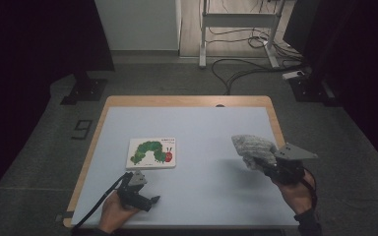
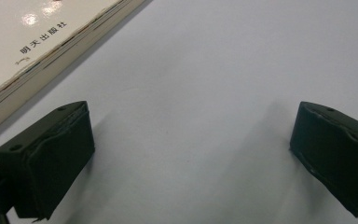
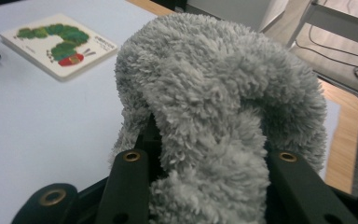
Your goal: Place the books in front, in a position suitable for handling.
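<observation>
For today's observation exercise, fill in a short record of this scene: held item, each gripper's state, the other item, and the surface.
Held item: grey fluffy cloth, bunched
Right gripper: shut on the cloth, lifted above the table's right side
Left gripper: open, nothing between its jaws, low over the mat near the book
Other item: picture book, closed, lying flat, caterpillar on cover
Surface: pale blue mat on a wooden table

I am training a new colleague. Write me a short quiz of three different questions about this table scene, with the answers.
1. True or false: the right gripper holds the grey fluffy cloth above the table.
2. Which thing lies nearest to the left gripper? A) the picture book B) a cup C) a pen
3. How do the jaws of the left gripper stand?

Key:
1. True; the jaws are closed on the cloth.
2. A.
3. Wide open, nothing between them, beside the book's edge.
</observation>
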{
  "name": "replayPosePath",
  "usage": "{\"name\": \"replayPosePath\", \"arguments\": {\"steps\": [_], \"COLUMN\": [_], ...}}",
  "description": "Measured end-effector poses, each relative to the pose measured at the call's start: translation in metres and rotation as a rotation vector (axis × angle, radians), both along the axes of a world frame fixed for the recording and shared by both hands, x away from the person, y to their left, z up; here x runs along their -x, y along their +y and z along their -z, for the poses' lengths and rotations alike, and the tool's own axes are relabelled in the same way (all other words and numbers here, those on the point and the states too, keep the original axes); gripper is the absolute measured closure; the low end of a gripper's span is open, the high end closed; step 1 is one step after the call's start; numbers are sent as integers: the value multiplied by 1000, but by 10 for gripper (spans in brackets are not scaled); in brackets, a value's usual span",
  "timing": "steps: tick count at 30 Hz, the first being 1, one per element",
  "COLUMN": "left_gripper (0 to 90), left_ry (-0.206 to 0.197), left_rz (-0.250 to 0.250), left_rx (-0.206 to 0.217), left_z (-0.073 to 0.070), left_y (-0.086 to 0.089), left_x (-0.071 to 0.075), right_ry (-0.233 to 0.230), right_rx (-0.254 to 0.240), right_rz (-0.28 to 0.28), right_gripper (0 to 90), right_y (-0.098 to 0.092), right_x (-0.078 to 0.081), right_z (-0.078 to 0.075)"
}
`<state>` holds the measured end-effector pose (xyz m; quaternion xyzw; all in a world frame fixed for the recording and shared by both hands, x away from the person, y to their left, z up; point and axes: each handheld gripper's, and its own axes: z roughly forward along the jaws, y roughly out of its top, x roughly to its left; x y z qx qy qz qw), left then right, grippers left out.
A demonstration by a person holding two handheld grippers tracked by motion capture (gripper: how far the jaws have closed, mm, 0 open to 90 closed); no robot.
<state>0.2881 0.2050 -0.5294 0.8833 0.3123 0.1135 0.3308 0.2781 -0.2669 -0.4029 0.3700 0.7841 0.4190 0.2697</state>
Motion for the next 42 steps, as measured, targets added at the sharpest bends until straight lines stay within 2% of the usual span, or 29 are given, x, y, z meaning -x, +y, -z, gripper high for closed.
{"name": "replayPosePath", "arguments": {"steps": [9, 13, 18, 23, 36, 38, 42], "left_gripper": [0, 0, 0, 0, 0, 0, 0], "left_ry": [0, 0, 0, -1, -1, -1, -1], "left_rz": [0, -2, -2, -2, -2, -2, -2], "left_rx": [-1, 2, 2, 2, 2, 2, 2], "left_z": [0, 0, 0, 0, 0, 0, 0], "left_y": [0, 0, 0, 0, 0, 0, 0], "left_x": [0, 0, 0, 0, 0, 0, 0], "right_ry": [0, 20, 32, 52, 129, 137, 163], "right_rx": [4, 6, 38, 37, 17, 1, -26], "right_rz": [31, 44, 62, 63, 75, 84, 88], "right_gripper": [630, 630, 630, 629, 604, 594, 523], "right_y": [-11, -12, -11, -9, -9, -12, -15], "right_x": [19, 21, 23, 23, 22, 22, 22], "right_z": [22, 42, 61, 79, 117, 120, 123]}}
